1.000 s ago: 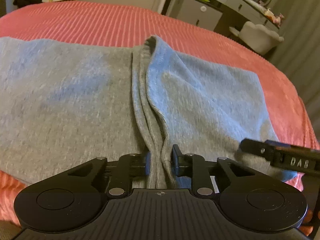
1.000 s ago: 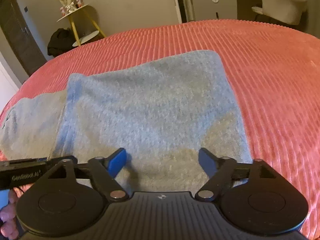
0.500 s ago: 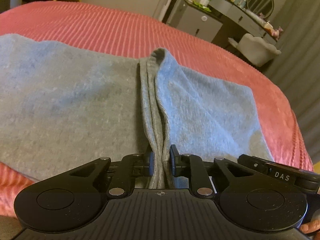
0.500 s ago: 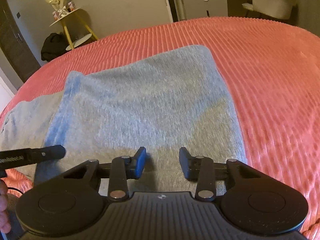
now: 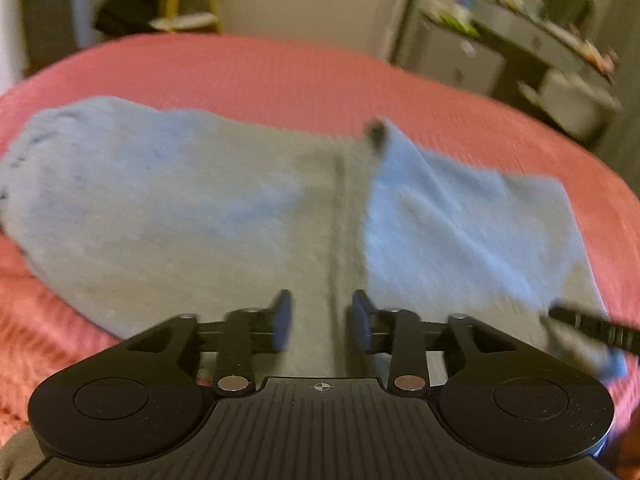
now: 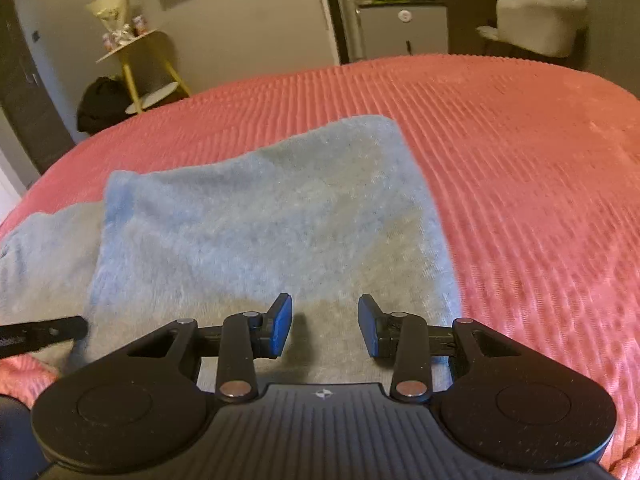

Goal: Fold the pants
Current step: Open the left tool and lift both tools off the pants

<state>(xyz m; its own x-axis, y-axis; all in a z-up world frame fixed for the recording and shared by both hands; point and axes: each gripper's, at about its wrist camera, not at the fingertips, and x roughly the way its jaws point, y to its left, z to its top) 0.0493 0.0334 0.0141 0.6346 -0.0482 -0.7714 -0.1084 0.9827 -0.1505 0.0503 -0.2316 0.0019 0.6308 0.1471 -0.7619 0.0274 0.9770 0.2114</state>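
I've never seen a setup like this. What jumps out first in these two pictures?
A wide pink ribbed bedspread fills both views, with grey-blue pants lying partly folded across it. At the bottom of each picture a black gripper with blue pads reaches over the cloth: the left gripper straddles a lengthwise fold in the fabric, its jaws just opened, and the right gripper sits over the folded part, pads apart.

Both wrist cameras look steeply down, close over the grey pants (image 5: 200,216) on the pink bedspread (image 6: 520,168), which both views share.

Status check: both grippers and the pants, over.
Left gripper just opened, off the fold. Right gripper part closed, pinching nothing. Pants folded flat on bedspread. Nothing obstructing.
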